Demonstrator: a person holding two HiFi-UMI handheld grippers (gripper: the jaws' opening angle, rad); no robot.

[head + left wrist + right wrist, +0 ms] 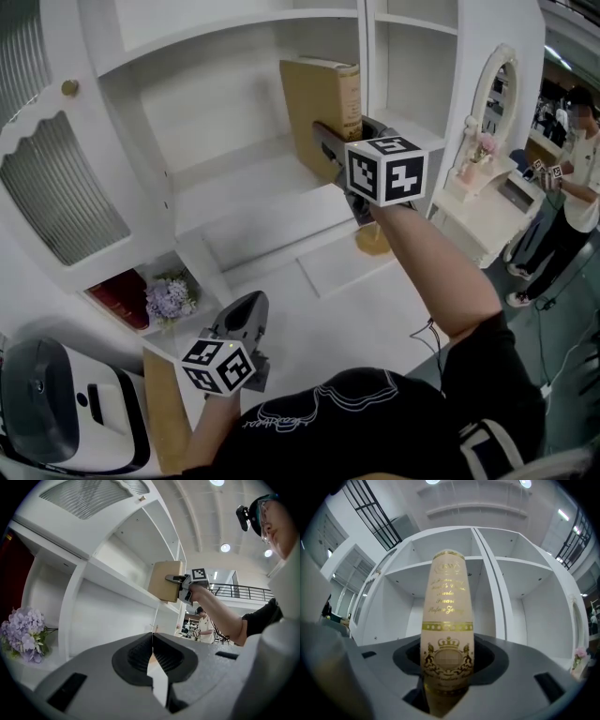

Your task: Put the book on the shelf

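Note:
A tan hardcover book (323,103) stands upright in the white shelf unit, in the bay over the shelf board (244,187) and against the divider on its right. My right gripper (326,145) is shut on the book's lower part. In the right gripper view the gold-printed spine (447,620) fills the space between the jaws of the right gripper (447,672). My left gripper (247,309) hangs low in front of the cabinet, shut, with nothing in it. The left gripper view shows the left gripper (152,644) with its jaws together, and the book (165,581) far ahead.
Purple flowers (169,298) and a red item (122,295) sit in a low cubby at the left. A ribbed-glass cabinet door (56,187) stands open. A white appliance (56,412) is at the bottom left. A vanity with a mirror (492,94) and a person (577,178) are at the right.

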